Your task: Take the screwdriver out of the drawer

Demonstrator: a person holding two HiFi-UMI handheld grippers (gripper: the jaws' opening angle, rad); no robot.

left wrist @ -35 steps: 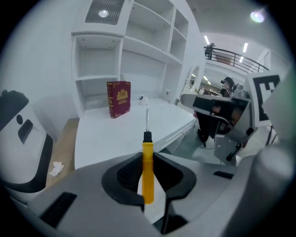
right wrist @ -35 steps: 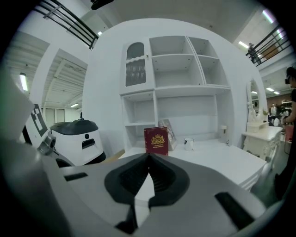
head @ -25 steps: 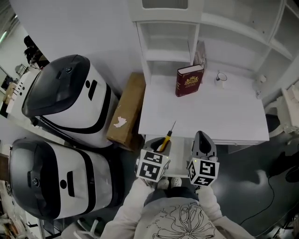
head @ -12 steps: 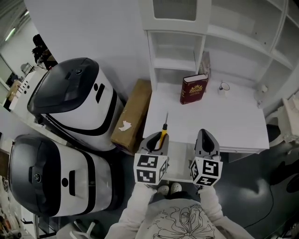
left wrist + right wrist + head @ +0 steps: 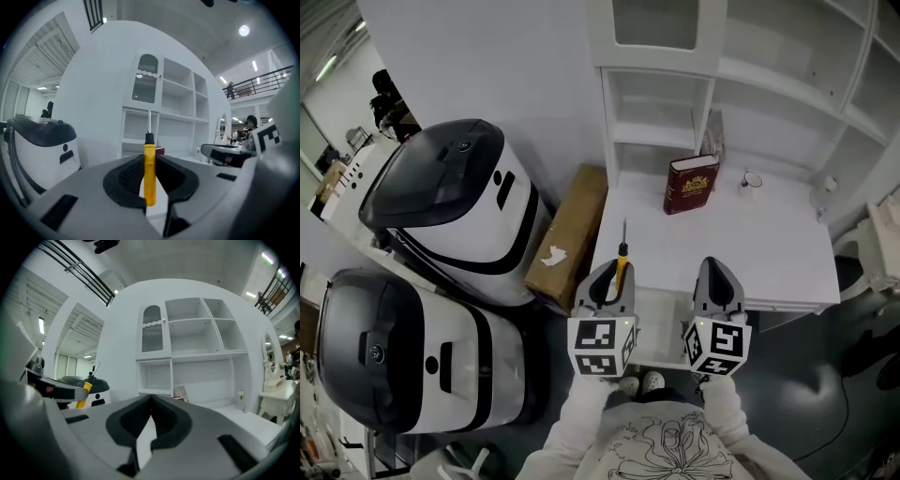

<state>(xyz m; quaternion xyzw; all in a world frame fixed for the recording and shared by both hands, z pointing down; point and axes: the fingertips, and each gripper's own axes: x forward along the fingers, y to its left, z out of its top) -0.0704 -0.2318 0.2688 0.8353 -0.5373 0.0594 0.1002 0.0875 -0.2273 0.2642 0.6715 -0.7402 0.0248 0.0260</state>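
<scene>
Left gripper point(image 5: 614, 279) is held near level over the front left corner of the desk point(image 5: 750, 239). Its jaws are clamped on the screwdriver point(image 5: 622, 255): yellow handle pinched, shaft upright, out of the drawer point(image 5: 662, 323). Right gripper point(image 5: 715, 274) is alongside at the desk's front edge, jaws together, nothing between. Book point(image 5: 688, 186) and cup point(image 5: 751, 180) stand at the desk's back; a cardboard box point(image 5: 570, 236) lies just beside its left side.

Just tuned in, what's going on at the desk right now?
A person is working with tongs in each hand. The left tongs are shut on the yellow handle of a screwdriver, its metal shaft free, held over the front edge of the white desk. The right tongs are shut and empty beside them. A red book stands at the back of the desk.
</scene>
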